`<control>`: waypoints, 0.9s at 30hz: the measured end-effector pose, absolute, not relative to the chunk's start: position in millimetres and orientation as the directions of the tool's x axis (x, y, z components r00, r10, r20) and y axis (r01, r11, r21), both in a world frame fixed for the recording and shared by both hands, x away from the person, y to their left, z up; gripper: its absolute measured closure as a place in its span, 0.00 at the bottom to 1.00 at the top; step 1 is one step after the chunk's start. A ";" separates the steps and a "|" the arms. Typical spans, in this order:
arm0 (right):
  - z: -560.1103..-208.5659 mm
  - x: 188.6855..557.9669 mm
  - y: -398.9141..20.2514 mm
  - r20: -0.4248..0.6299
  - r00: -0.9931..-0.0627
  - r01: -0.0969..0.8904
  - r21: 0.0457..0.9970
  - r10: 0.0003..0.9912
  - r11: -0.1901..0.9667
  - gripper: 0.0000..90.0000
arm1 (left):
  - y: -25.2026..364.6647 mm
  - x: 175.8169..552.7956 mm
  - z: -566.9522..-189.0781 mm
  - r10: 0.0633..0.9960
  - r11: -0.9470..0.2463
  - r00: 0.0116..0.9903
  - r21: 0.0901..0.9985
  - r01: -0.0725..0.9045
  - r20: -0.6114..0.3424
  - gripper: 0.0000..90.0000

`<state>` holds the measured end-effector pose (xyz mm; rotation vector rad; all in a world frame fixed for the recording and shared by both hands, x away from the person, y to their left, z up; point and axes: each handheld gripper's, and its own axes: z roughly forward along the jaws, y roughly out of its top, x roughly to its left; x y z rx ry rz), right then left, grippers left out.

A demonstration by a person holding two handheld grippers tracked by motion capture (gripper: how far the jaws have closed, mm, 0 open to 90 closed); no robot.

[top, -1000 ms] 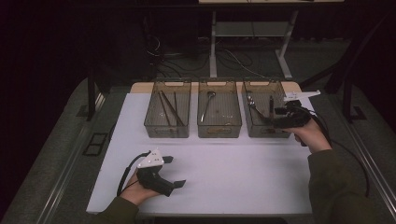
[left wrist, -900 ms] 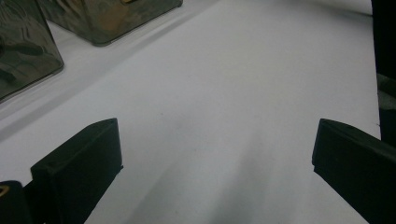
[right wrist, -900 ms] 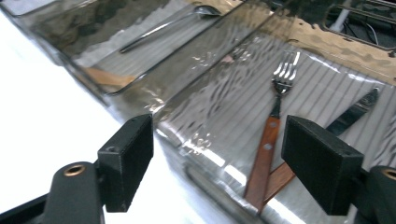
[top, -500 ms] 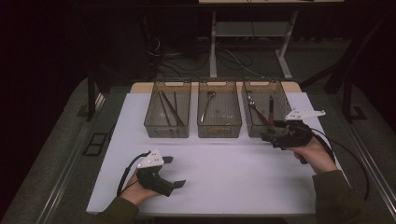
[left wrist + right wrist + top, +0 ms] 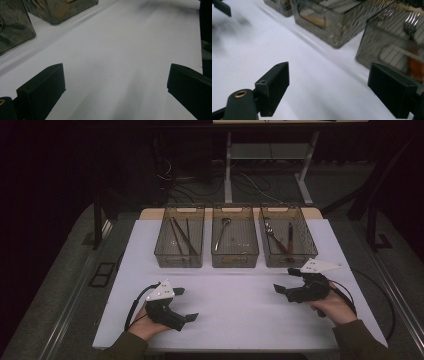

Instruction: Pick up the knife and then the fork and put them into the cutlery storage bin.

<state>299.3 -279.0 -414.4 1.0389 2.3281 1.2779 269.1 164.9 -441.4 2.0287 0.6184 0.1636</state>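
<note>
Black tongs (image 5: pixel 286 281), seemingly olive sleeves (image 5: pixel 357 340)

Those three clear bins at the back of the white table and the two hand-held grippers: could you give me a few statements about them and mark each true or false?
1. Three bins stand in a row. True: left bin, middle bin, right bin.
2. The middle bin holds a fork. False: a spoon lies there; the fork is in the right bin.
3. The right hand-held gripper grips a utensil. False: its jaws are open and hold nothing.
4. The left hand-held gripper is open over the white table. True.
</note>
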 end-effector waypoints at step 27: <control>-441.7 260.3 -281.1 0.108 -0.712 0.462 0.816 0.693 0.348 0.19 | 165.6 266.9 -439.1 0.493 -0.403 0.861 0.845 0.351 -0.123 0.01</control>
